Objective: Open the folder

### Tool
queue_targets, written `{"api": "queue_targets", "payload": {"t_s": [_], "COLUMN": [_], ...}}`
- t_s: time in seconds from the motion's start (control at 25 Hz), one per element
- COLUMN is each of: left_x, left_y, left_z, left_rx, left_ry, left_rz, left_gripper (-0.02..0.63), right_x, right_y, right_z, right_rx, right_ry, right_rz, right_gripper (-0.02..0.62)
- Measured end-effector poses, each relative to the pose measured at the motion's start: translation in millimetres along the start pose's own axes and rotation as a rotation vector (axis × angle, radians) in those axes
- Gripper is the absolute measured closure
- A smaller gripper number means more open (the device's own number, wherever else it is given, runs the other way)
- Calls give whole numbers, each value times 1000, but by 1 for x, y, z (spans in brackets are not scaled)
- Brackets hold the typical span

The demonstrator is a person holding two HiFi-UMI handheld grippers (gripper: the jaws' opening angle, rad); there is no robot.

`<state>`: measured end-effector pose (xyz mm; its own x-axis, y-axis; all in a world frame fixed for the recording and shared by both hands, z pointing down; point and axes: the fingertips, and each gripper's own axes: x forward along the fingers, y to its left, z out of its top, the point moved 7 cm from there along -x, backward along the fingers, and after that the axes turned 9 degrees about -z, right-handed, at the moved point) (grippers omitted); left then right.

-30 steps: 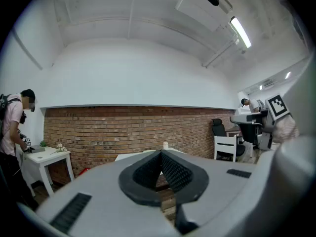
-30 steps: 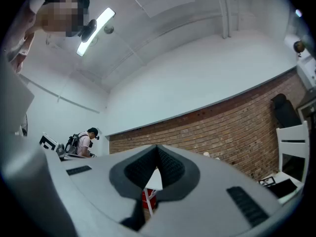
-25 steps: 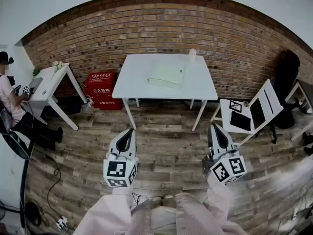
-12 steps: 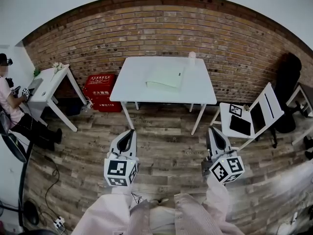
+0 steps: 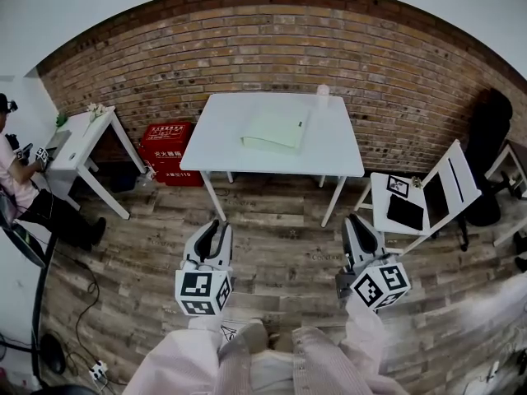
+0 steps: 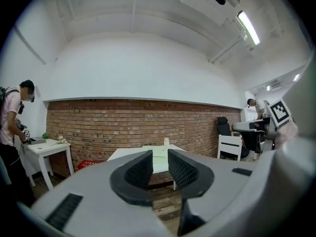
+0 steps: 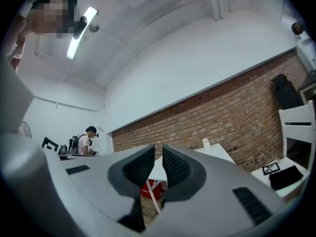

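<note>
A pale green folder (image 5: 276,130) lies closed on the white table (image 5: 222,142) against the brick wall, with a small white bottle (image 5: 323,91) at the table's far edge. Both grippers hang low over the wooden floor, well short of the table. My left gripper (image 5: 219,225) points at the table and its jaws are opening, with nothing between them; in the left gripper view (image 6: 159,152) the folder (image 6: 159,160) shows far off through the gap. My right gripper (image 5: 354,219) has its jaws drawn together, only a thin slit showing (image 7: 158,147), and holds nothing.
A red box (image 5: 170,151) stands on the floor left of the table. A small white side table (image 5: 82,138) and a seated person (image 5: 16,183) are at the far left. A white folding chair (image 5: 428,192) and a black chair (image 5: 486,130) stand at the right.
The left gripper's jaws have parted from a single point into two separate tips. Both grippers have sunk slightly in the head view. The table and folder sit a little lower in that view.
</note>
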<state>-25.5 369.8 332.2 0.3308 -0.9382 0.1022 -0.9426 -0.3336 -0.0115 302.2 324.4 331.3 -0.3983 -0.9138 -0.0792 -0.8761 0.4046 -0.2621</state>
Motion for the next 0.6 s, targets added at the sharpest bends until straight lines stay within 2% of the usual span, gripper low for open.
{"api": "queue_targets", "payload": {"t_s": [0.12,0.6], "left_x": [4,56], "left_y": [0,23], "left_z": [-4,-12], "left_rx": [0,-12], "left_ry": [11,44], "left_rz": [10,-11], "left_gripper": [514,506], "right_x": [5,51], "right_y": [-4,-28], "right_z": [-5,-20], "right_rx": [-4,35], "right_ry": [23,32], "right_rz": [-16,-41], "right_gripper": [523,511]}}
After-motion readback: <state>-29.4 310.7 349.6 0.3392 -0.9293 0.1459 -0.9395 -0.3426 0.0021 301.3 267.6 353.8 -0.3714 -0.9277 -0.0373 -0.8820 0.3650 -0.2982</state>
